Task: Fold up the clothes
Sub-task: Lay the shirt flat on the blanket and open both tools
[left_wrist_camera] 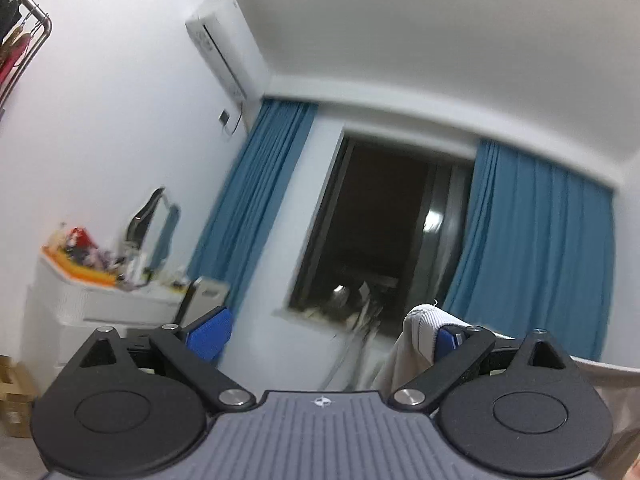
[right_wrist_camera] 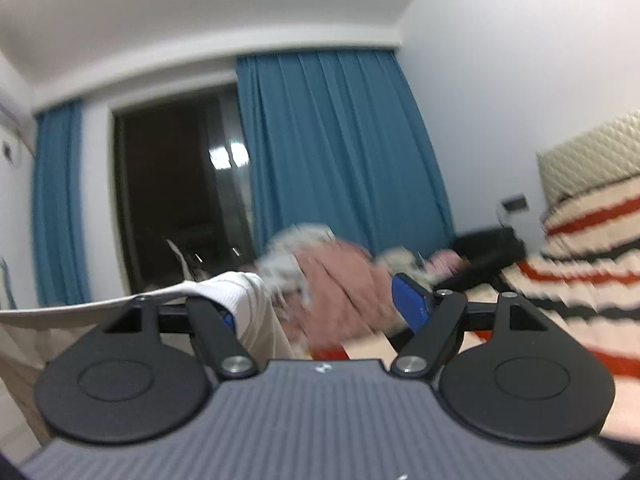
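Observation:
A cream garment with a ribbed hem hangs stretched in the air between my two grippers. In the left wrist view my left gripper (left_wrist_camera: pixel 328 334) is wide open, and the garment's corner (left_wrist_camera: pixel 418 330) is draped over its right blue pad (left_wrist_camera: pixel 447 340); the left pad (left_wrist_camera: pixel 210 334) is bare. In the right wrist view my right gripper (right_wrist_camera: pixel 320 308) is wide open, and the garment's other corner (right_wrist_camera: pixel 240 292) is draped over its left finger, hiding that pad. The right pad (right_wrist_camera: pixel 410 304) is bare. The taut hem (right_wrist_camera: pixel 92 306) runs off to the left.
A heap of pink and patterned clothes (right_wrist_camera: pixel 340 264) lies on a bed with a striped blanket (right_wrist_camera: pixel 580 248). Blue curtains (left_wrist_camera: pixel 528 240) frame a dark window (left_wrist_camera: pixel 376 220). A white dresser with clutter and a mirror (left_wrist_camera: pixel 100 280) stands left; a clothes rack (left_wrist_camera: pixel 24 32) is top left.

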Tool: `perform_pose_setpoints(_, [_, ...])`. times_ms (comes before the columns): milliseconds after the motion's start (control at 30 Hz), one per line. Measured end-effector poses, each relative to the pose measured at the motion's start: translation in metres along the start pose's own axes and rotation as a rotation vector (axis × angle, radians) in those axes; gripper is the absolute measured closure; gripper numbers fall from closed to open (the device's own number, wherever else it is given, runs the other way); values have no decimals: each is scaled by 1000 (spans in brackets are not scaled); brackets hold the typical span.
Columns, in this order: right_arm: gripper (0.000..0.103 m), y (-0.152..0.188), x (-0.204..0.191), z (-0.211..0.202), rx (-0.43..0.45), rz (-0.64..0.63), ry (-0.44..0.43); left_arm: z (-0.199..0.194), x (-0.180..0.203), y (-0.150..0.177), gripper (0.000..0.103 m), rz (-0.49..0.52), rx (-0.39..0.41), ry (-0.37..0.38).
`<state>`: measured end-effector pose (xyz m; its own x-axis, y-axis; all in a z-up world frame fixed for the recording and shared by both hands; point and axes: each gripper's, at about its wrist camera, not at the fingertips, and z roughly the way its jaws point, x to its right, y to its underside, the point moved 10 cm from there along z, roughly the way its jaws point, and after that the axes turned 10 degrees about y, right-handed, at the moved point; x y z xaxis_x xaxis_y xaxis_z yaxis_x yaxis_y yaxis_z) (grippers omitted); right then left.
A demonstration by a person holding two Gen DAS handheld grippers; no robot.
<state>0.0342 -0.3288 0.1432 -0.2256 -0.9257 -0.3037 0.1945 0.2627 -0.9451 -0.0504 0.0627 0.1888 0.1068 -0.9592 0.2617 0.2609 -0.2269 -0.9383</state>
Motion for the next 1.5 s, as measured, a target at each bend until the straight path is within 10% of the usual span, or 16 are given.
perform_pose_setpoints(400, [27, -258, -52, 5, 239, 54, -120, 25, 89, -224, 3, 21, 177, 117])
perform_pose_setpoints(667, [26, -292, -73, 81, 289, -20, -92, 110, 144, -227, 0, 167, 173, 129])
perform_pose_setpoints(867, [26, -182, -72, 173, 146, -109, -78, 218, 136, -80, 0, 152, -18, 173])
perform_pose_setpoints(1333, [28, 235, -65, 472, -354, -304, 46, 505, 56, 410, 0, 239, -501, 60])
perform_pose_setpoints(1500, [29, 316, -66, 510, -571, -366, 19, 576, 16, 570, 0, 356, -818, 112])
